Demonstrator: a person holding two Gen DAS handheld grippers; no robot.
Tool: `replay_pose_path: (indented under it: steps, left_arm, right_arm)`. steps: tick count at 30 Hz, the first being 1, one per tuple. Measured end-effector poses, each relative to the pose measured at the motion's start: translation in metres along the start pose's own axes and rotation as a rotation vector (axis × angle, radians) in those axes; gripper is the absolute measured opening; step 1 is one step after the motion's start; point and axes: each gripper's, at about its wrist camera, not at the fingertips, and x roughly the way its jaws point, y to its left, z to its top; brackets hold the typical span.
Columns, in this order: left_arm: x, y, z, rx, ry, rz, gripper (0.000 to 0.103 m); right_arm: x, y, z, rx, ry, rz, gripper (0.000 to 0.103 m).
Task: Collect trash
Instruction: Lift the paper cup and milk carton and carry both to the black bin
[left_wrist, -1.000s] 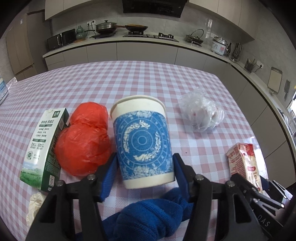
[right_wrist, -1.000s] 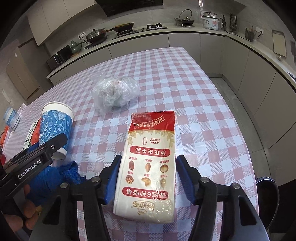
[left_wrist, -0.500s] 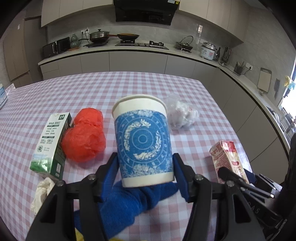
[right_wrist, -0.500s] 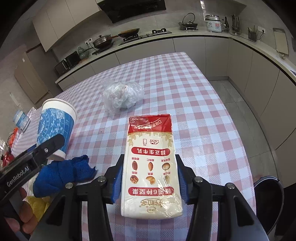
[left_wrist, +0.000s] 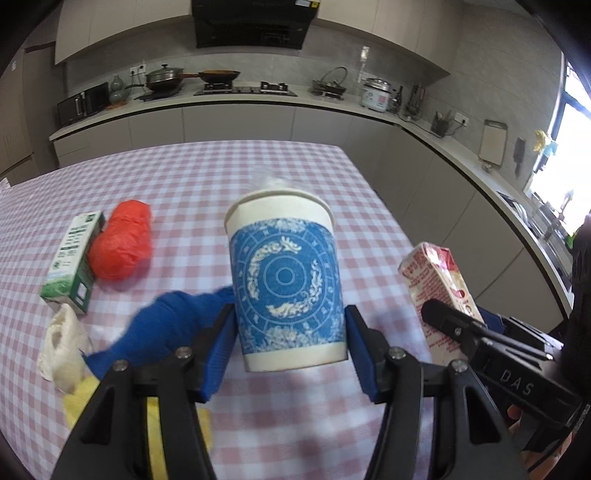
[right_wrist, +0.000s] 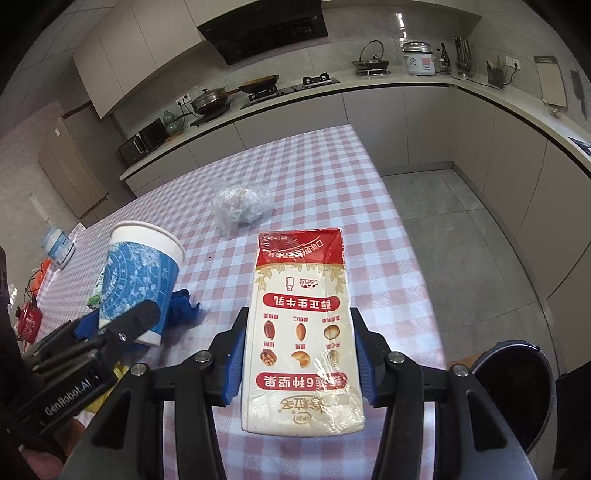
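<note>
Left fingers (left_wrist: 290, 354) grasping a blue-patterned white paper cup (left_wrist: 284, 280), right fingers (right_wrist: 299, 356) clamped on a red-and-cream milk carton (right_wrist: 301, 332), both above the pink-checked counter (right_wrist: 325, 206).

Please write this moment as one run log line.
left gripper: shut on paper cup | right gripper: shut on milk carton | both off table

Blue-and-white medallion-patterned cup (left_wrist: 286, 284); red-and-cream carton (right_wrist: 301, 325); pink-and-white checked bench (left_wrist: 207, 184); red bag (left_wrist: 122, 243); green-and-white carton (left_wrist: 72, 260); blue cloth (left_wrist: 166, 325).
</note>
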Motion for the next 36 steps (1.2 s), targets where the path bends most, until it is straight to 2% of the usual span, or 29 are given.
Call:
replay_pose_path:
  steps: [8, 21, 27, 36]
  left_arm:
    - [0.004, -0.066, -0.016, 0.064, 0.033, -0.089, 0.059]
    - [0.031, -0.207, -0.048, 0.192, 0.138, -0.271, 0.059]
    - [0.050, -0.249, -0.068, 0.223, 0.186, -0.284, 0.059]
    - [0.073, -0.274, -0.097, 0.223, 0.253, -0.239, 0.059]
  right_arm:
    - [-0.033, -0.064, -0.018, 0.081, -0.010, -0.058, 0.052]
    - [-0.097, -0.210, -0.059, 0.246, -0.025, -0.198, 0.052]
    - [-0.111, -0.266, -0.085, 0.291, 0.002, -0.243, 0.052]
    - [-0.100, -0.313, -0.117, 0.314, 0.068, -0.248, 0.052]
